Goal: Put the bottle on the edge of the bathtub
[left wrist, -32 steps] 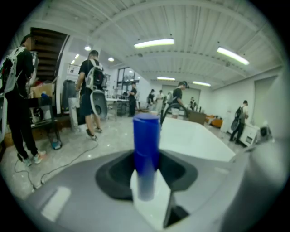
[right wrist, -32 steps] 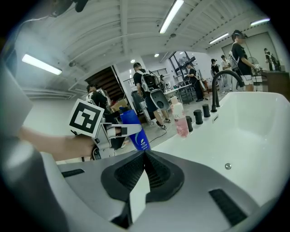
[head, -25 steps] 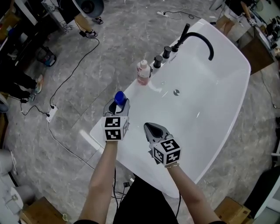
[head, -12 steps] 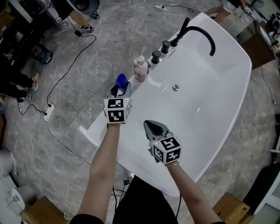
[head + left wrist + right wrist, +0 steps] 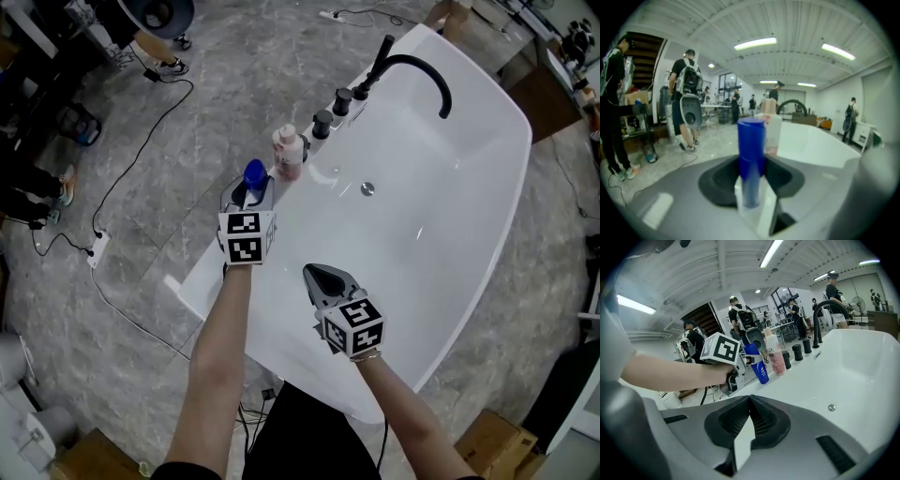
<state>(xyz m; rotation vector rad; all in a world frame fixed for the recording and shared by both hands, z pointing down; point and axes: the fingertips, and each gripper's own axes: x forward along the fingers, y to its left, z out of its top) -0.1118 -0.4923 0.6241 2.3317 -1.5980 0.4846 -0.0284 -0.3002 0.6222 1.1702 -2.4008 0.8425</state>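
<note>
My left gripper is shut on a blue bottle and holds it upright over the left rim of the white bathtub. In the left gripper view the blue bottle stands between the jaws. From the right gripper view the blue bottle hangs just above the rim, close to a pink bottle. The pink bottle stands on the rim just beyond it. My right gripper is shut with nothing in it, over the near part of the tub.
Black tap knobs and a black curved spout line the far rim. A drain lies in the tub floor. Cables trail over the grey floor at left, where people stand.
My left gripper has carried the blue bottle forward along the rim, closer to the pink bottle. The right gripper has stayed put.
</note>
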